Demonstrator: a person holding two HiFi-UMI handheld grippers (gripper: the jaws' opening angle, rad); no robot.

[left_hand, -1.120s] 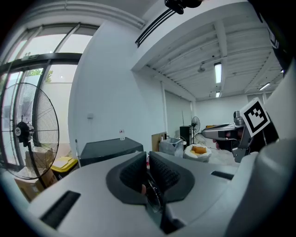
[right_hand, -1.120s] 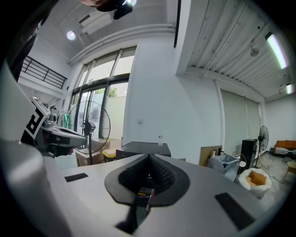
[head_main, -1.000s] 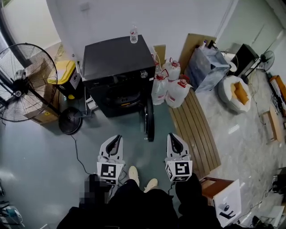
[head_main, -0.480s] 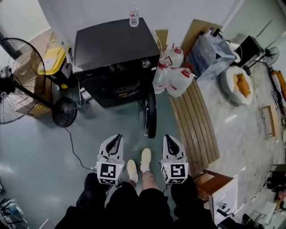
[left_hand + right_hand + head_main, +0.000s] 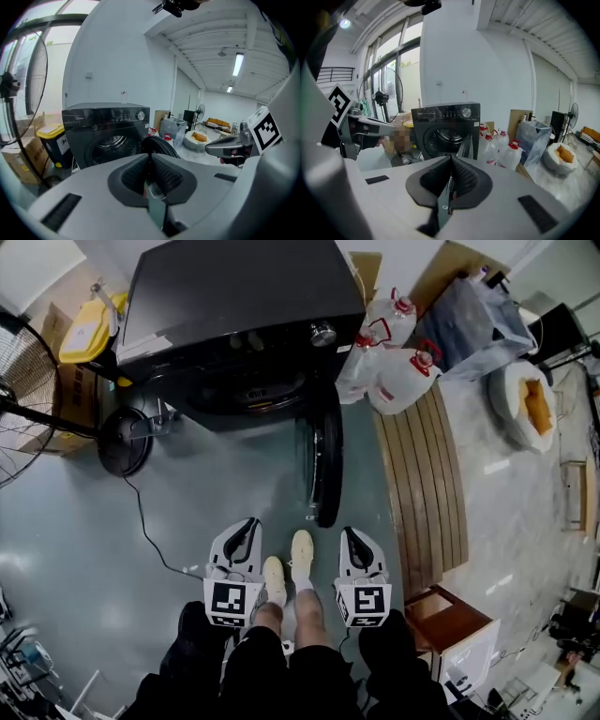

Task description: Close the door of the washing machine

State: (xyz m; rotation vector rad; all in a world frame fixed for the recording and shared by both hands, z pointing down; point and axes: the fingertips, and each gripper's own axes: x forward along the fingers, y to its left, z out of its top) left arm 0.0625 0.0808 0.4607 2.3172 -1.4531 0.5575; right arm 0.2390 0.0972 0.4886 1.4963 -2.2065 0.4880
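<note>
Saw a glossy grey-green floor (image 5: 216,502). Found standing on it a black washing machine (image 5: 234,296), a round fan base (image 5: 124,441) just left of it, a trailing cable (image 5: 141,521), white jugs (image 5: 405,381), and a slatted wooden panel (image 5: 427,484) lying flat.

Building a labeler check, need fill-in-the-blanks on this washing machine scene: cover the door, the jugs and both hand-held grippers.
1. The door of the black washing machine stands ___.
2. The white jugs beside the washing machine have ___ caps.
3. The left hand-held gripper and the right hand-held gripper are both ___, with nothing between the jaws.
Missing words: open; red; shut.
</note>
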